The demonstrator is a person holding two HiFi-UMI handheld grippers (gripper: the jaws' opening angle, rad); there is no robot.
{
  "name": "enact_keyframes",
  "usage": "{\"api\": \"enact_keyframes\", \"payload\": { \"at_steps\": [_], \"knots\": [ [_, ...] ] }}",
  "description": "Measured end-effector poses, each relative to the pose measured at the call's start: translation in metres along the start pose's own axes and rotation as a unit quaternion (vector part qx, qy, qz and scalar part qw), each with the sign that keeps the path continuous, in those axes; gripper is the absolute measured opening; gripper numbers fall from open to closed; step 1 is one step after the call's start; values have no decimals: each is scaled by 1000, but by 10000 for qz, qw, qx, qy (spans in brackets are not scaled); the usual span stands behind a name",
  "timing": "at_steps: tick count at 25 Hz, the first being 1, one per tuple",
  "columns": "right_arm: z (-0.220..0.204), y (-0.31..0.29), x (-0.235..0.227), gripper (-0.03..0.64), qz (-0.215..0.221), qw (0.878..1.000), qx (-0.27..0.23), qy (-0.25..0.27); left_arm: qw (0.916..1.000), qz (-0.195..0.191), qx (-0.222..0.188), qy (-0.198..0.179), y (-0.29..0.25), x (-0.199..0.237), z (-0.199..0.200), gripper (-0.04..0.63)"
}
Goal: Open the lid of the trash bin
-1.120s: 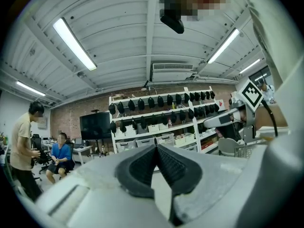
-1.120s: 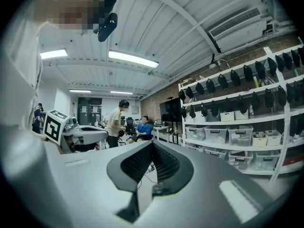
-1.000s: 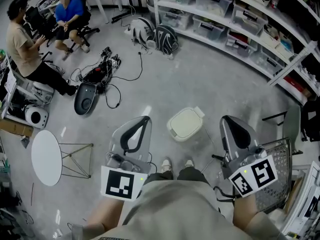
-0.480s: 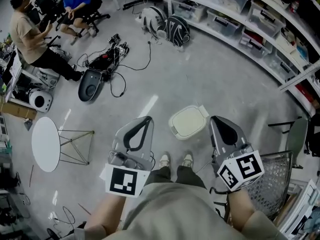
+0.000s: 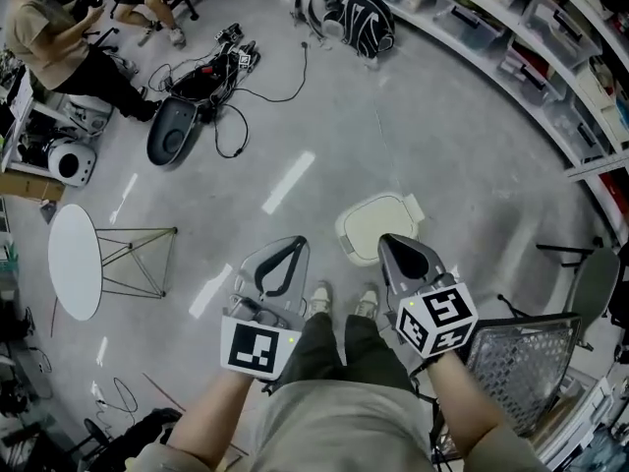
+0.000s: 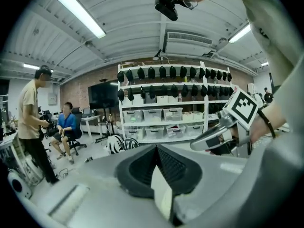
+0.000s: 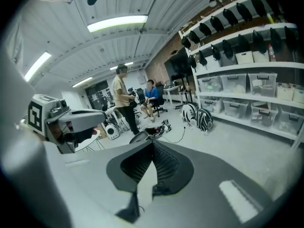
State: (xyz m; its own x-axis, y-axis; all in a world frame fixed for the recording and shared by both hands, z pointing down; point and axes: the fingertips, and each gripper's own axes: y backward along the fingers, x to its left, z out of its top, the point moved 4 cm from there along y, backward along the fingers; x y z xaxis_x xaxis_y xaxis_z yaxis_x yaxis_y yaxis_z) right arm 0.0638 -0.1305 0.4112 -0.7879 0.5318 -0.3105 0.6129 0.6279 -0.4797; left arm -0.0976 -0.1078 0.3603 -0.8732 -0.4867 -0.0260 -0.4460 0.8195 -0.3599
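Observation:
The trash bin [image 5: 376, 223] is a small cream bin on the grey floor, just ahead of the person's shoes, and its lid lies flat and closed. My left gripper [image 5: 295, 245] hovers to the bin's left, jaws together and holding nothing. Over the bin's near right edge is my right gripper [image 5: 387, 241], also shut and empty. The left gripper view shows that gripper's jaws [image 6: 156, 149] meeting at the tip, with the right gripper [image 6: 222, 132] beside them. Closed jaws [image 7: 152, 144] also fill the right gripper view. Neither gripper view shows the bin.
A round white table [image 5: 75, 262] stands at the left and a wire mesh chair [image 5: 521, 360] at the right. Cables and a black case [image 5: 174, 131] lie on the floor ahead. Shelves with storage boxes [image 5: 511, 37] line the far right. A person [image 5: 54, 37] sits far left.
The head view has tipped further down and the bin now lies closer to the feet. My right gripper has moved left, up to the bin's near edge; both grippers stay shut.

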Motion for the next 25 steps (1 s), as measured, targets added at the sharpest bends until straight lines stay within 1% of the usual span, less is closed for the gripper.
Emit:
{"api": "enact_keyframes", "payload": {
  "at_steps": [9,12,15,18,22,25],
  "knots": [
    [-128,-100,-31,3,-182,9952,884,-380,9968,54,678,424,-48,28,-122,2],
    [-177,-129,-41,3,-268,9915,1158,-534,9957,-16,841,389,-62,33,-167,2],
    [-224,-152,-52,3,-386,9872,1400,-665,9942,-51,983,431,-76,37,-209,2],
    [-274,-175,-58,3,-498,9811,1691,-799,9929,-148,1129,338,-90,40,-253,2],
    [-330,-203,-66,3,-696,9732,1968,-965,9880,-204,1419,570,-105,38,-313,2],
    [-360,-221,-75,3,-858,9686,2104,-1010,9842,-226,1615,687,-112,38,-349,2]
  ]
}}
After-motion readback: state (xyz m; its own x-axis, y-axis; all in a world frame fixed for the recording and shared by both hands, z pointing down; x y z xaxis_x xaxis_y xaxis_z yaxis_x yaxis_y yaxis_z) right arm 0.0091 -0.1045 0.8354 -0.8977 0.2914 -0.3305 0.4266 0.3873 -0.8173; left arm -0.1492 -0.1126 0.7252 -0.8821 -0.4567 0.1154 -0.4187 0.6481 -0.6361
